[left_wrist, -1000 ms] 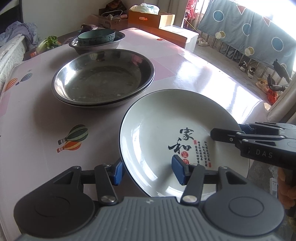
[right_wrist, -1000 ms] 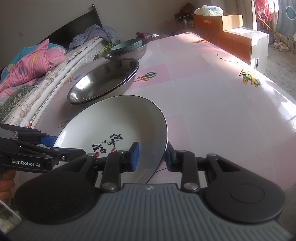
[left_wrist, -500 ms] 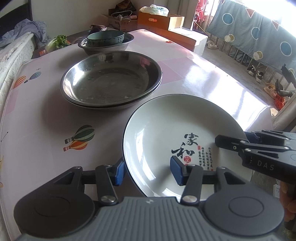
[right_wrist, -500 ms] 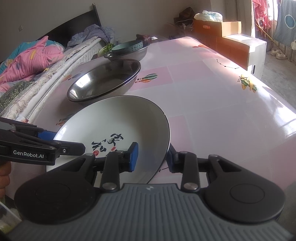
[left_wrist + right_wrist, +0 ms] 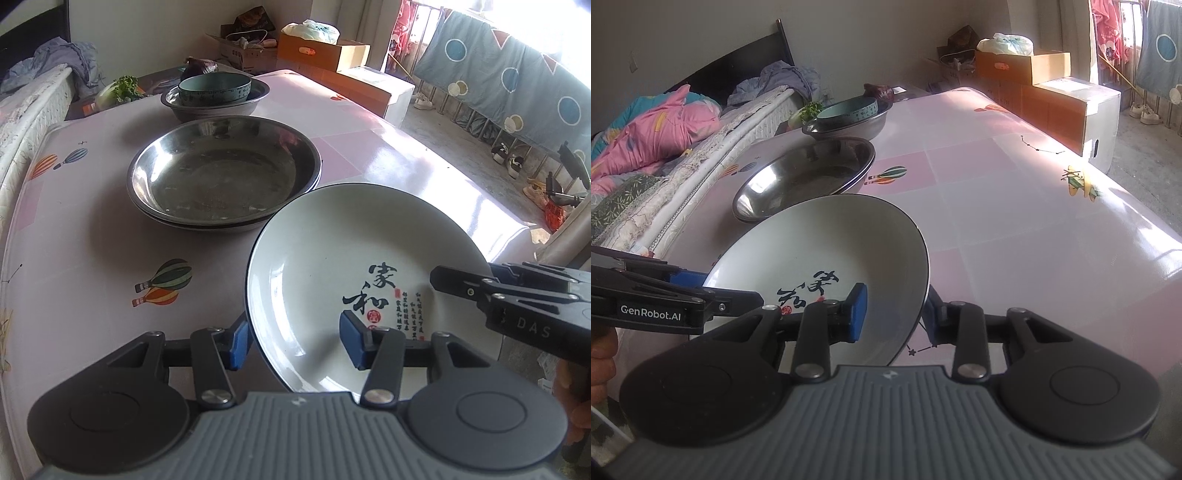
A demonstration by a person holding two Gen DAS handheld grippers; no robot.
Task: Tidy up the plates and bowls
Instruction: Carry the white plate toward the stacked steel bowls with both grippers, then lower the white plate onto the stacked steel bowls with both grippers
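Observation:
A white plate [image 5: 314, 266] with black characters is held at a tilt just above the pink table [image 5: 74, 258]. My left gripper [image 5: 295, 339] is shut on its left rim, one pad under the plate and one on its inner face. My right gripper [image 5: 894, 314] is shut on the opposite rim of the plate [image 5: 820, 240]; its fingers [image 5: 443, 277] enter the left wrist view from the right. Just beyond the plate lie stacked steel plates [image 5: 221, 181], whose near rim it overlaps. Farther back a teal bowl [image 5: 214, 86] sits inside a steel bowl [image 5: 214, 110].
A bed with pink bedding [image 5: 646, 140] runs along the table's left side. Cardboard boxes [image 5: 1071, 103] stand past the far right corner. Leafy greens [image 5: 122, 88] lie behind the bowls. The table edge [image 5: 517, 229] drops off on the right, toward a floor with shoes.
The white plate, held by both grippers, has come slightly closer to the stacked steel plates and now overlaps their near rim. Both grips look the same.

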